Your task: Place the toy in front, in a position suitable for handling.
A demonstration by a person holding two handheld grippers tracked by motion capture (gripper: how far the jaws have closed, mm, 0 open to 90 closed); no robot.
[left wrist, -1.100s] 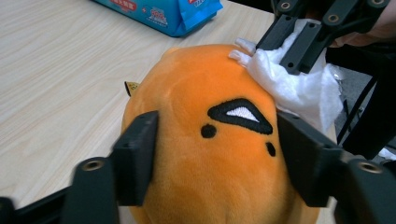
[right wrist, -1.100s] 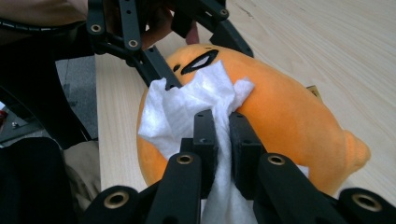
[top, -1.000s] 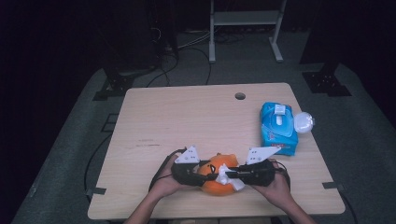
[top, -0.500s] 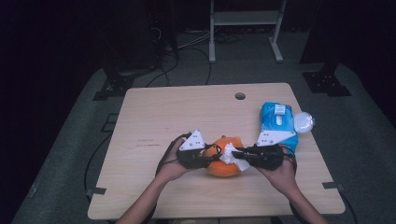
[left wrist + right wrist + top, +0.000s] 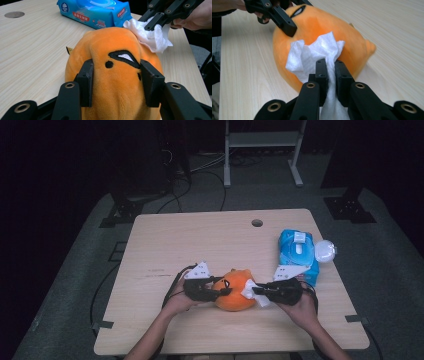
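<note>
While the person's two hands meet at the near middle of the wooden table, an orange plush toy with a stitched black eye and mouth sits between them; every place below is given from this toy.

On its left, the left gripper has its two black jaws set against the toy's sides, one by each cheek. Its jaws have just been opening a little, with the toy between them, and the pads appear to press the fur only lightly, though how firmly is hard to judge.

On the toy's right, the right gripper is clenched on a crumpled white wet wipe, whose bunched free end lies against the orange fur on the toy's upper right side.

Behind the toy and to its right lies a blue pack of wet wipes, with a small round white lid touching the pack's far right edge.

The step in hand looks like wiping the toy clean. To do it well, the left gripper should likely hold the toy firmly enough that it neither rolls nor slides. The right gripper should drag the wipe across the fur in short strokes, keeping its own jaw tips off the fabric so that only the cloth rubs. Pressing too hard risks pushing the soft toy out of the left jaws.
</note>
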